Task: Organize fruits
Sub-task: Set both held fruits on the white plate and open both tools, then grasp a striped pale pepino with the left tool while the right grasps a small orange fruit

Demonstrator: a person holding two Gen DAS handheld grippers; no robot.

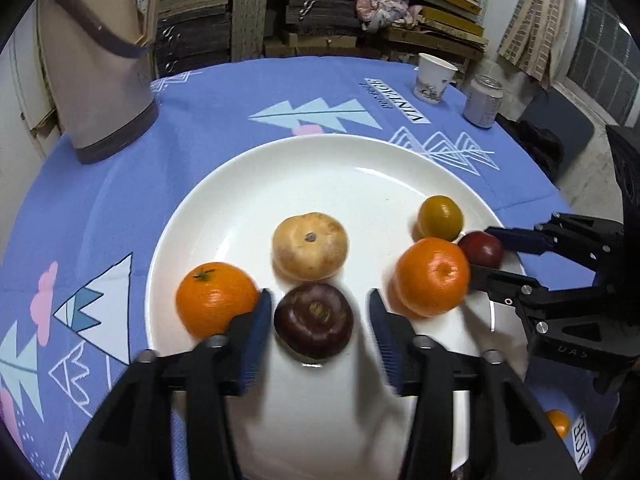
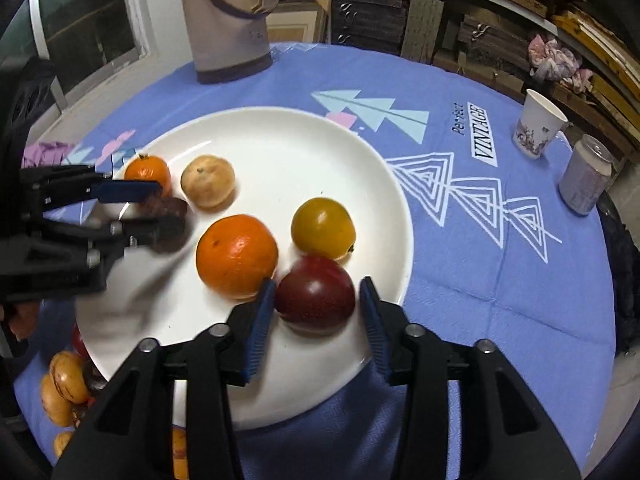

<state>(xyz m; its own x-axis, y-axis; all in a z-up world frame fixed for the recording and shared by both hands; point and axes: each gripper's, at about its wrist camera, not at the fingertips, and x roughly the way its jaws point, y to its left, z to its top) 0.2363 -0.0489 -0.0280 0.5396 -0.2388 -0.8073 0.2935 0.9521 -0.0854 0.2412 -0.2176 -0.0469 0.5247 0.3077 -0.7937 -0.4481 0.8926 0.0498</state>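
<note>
A white plate (image 1: 248, 184) (image 2: 384, 216) holds several fruits. In the left wrist view my left gripper (image 1: 320, 320) is open around a dark purple fruit (image 1: 314, 326), with gaps at both pads. An orange (image 1: 216, 298) touches its left finger; a pale round fruit (image 1: 310, 246) lies behind. In the right wrist view my right gripper (image 2: 318, 300) is open around a dark red fruit (image 2: 316, 294), next to an orange (image 2: 236, 256) and a yellow fruit (image 2: 323, 228). The right gripper (image 1: 486, 252) also shows in the left wrist view and the left gripper (image 2: 160, 208) in the right wrist view.
A tall beige jug (image 1: 96, 60) (image 2: 228, 12) stands at the back of the blue tablecloth. A paper cup (image 1: 434, 78) (image 2: 538, 126) and a can (image 1: 484, 100) (image 2: 586, 176) stand at the far right. More fruits (image 2: 64, 388) lie off the plate near the table's front-left edge.
</note>
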